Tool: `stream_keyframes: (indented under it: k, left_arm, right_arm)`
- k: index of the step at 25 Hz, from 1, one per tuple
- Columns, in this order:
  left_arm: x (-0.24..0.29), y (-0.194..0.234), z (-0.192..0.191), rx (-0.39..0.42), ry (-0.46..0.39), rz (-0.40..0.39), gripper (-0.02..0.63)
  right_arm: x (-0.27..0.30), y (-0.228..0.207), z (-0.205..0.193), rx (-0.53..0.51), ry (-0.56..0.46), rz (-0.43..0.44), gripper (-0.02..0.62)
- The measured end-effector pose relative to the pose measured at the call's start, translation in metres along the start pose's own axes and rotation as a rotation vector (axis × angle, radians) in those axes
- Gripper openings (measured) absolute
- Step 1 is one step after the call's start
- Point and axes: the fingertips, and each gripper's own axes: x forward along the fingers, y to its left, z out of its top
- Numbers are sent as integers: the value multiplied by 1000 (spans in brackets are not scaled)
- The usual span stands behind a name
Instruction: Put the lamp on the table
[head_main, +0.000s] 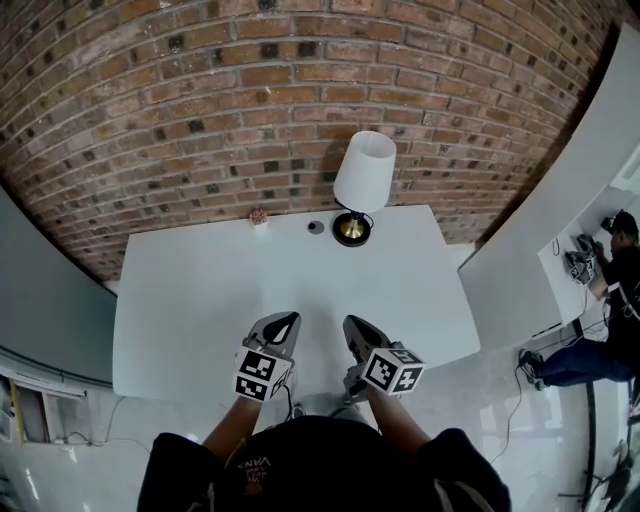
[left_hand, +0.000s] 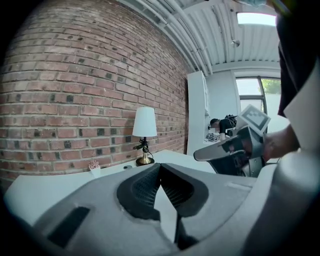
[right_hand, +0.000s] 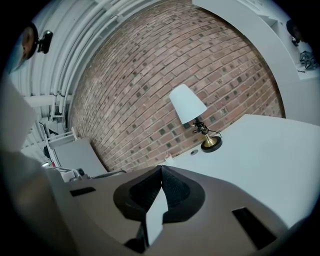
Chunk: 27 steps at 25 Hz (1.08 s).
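Note:
A lamp (head_main: 361, 183) with a white shade and a brass base stands upright at the far edge of the white table (head_main: 200, 300), close to the brick wall. It shows too in the left gripper view as the lamp (left_hand: 144, 131) and in the right gripper view as the lamp (right_hand: 192, 112). My left gripper (head_main: 290, 320) is over the near part of the table, shut and empty. Beside it my right gripper (head_main: 352, 326) is also shut with nothing in it. Both are well short of the lamp. The left gripper (left_hand: 160, 166) and right gripper (right_hand: 161, 168) tips meet.
A small pink thing (head_main: 258, 217) and a dark round disc (head_main: 316, 227) sit on the table left of the lamp. A white partition (head_main: 560, 200) stands at the right, with a person (head_main: 610, 300) seated beyond it. Brick wall (head_main: 250, 90) runs behind the table.

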Motion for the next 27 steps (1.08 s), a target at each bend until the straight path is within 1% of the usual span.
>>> stream_keyframes:
  k: [6,12,19,27]
  left_arm:
    - [-23,-12,-8,17,17,-25,11]
    - [-38,-14,-18,20,16,-35,11]
    - [-46,-11,-24,17,25,-28,11]
    - [-49,-6,-26,17,22,-15,11]
  right_arm:
    - [-11,9,-16,-31,13,-33,-2]
    - [-16,13,-30,-44,16,-64,-2]
    - [-18,19,-32,-49,13,-72,-2]
    - [-15,17,-37,-49,23,-85,-2]
